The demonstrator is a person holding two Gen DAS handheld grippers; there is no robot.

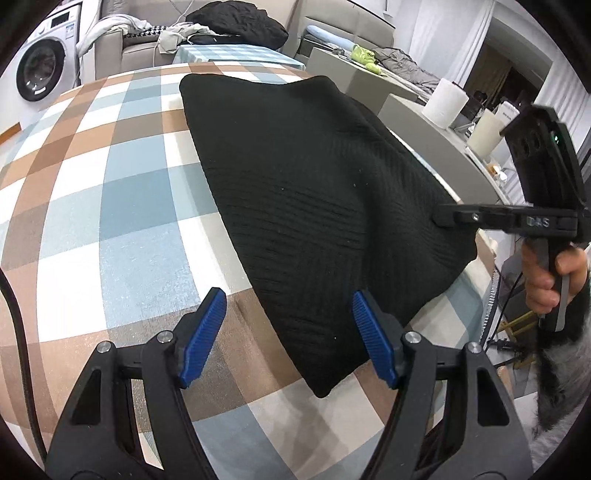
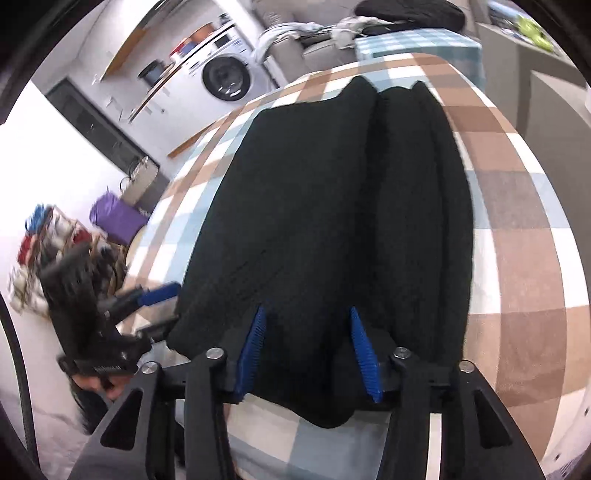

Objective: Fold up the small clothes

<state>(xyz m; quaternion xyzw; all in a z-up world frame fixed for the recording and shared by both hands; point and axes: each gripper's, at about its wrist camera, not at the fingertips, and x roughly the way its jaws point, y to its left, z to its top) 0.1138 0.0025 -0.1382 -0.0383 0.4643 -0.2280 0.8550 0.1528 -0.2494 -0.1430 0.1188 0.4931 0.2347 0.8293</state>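
A black ribbed knit garment (image 1: pixel 314 192) lies lengthwise on the checked tablecloth (image 1: pixel 110 203); in the right wrist view the garment (image 2: pixel 314 184) shows a long fold ridge down its right side. My left gripper (image 1: pixel 288 295) is open at the garment's near left edge, with its right pad (image 1: pixel 373 339) over the cloth and its left pad over bare tablecloth. My right gripper (image 2: pixel 307 310) has the garment's near end bunched between its blue pads. The same right gripper (image 1: pixel 443 216) reaches in from the right in the left wrist view, held by a hand (image 1: pixel 546 280).
The table edge runs close along the garment's right side, with a grey counter (image 1: pixel 424 122) and paper rolls (image 1: pixel 447 103) beyond it. A washing machine (image 1: pixel 40 70) and a sofa with piled clothes (image 1: pixel 236 22) stand behind the table. Checked cloth lies bare left of the garment.
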